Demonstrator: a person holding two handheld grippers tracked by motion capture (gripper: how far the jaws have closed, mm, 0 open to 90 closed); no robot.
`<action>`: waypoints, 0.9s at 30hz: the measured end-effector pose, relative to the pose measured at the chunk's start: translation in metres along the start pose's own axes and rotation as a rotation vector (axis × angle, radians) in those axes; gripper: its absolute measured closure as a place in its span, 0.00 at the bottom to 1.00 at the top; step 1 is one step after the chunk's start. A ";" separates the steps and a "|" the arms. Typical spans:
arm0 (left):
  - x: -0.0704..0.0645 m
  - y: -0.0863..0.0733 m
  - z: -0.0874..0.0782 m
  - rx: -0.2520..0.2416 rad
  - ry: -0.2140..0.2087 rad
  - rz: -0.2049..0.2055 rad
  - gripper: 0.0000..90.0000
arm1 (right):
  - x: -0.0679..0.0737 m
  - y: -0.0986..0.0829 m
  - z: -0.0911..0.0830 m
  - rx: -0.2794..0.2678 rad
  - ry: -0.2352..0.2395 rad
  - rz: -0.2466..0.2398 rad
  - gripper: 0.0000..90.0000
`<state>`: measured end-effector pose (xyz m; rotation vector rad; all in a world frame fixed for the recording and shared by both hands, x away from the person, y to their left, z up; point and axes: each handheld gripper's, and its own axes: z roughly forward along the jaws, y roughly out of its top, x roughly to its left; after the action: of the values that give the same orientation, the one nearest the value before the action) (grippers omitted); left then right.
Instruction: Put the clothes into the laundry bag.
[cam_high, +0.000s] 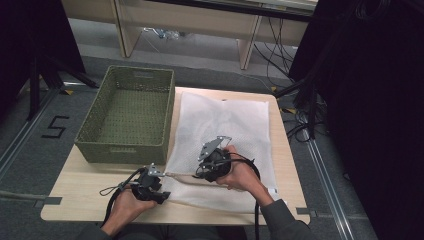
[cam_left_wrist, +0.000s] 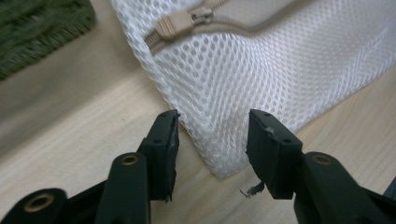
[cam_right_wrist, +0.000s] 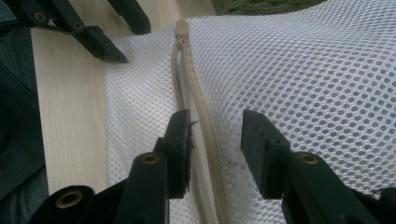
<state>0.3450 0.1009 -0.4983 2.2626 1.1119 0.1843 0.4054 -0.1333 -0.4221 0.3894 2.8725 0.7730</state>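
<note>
On the counter (cam_high: 90, 187) beside a green basket (cam_high: 131, 115), the white mesh bag (cam_high: 225, 135) lies flat, its corner between the left gripper's (cam_left_wrist: 212, 126) released jaws and its beige zipper (cam_right_wrist: 198, 107) between the right gripper's (cam_right_wrist: 215, 128) parted jaws.

The left gripper (cam_left_wrist: 212, 140) has its black jaws spread either side of the white mesh bag's (cam_left_wrist: 261, 70) corner on the wooden table (cam_left_wrist: 79, 140), the beige zipper pull (cam_left_wrist: 180, 22) just beyond
</note>
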 end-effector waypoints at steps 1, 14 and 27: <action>0.000 0.001 0.000 0.000 -0.001 0.002 0.59 | 0.000 0.001 0.000 0.001 0.001 0.000 0.71; 0.002 0.002 -0.001 -0.070 -0.011 0.001 0.95 | 0.002 0.014 0.014 -0.005 0.028 -0.018 0.71; -0.002 0.005 -0.008 -0.069 -0.038 0.044 0.96 | 0.004 0.034 0.037 -0.041 0.071 -0.065 0.75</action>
<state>0.3436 0.1006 -0.4886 2.2219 1.0212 0.1940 0.4161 -0.0862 -0.4363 0.2676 2.9135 0.8492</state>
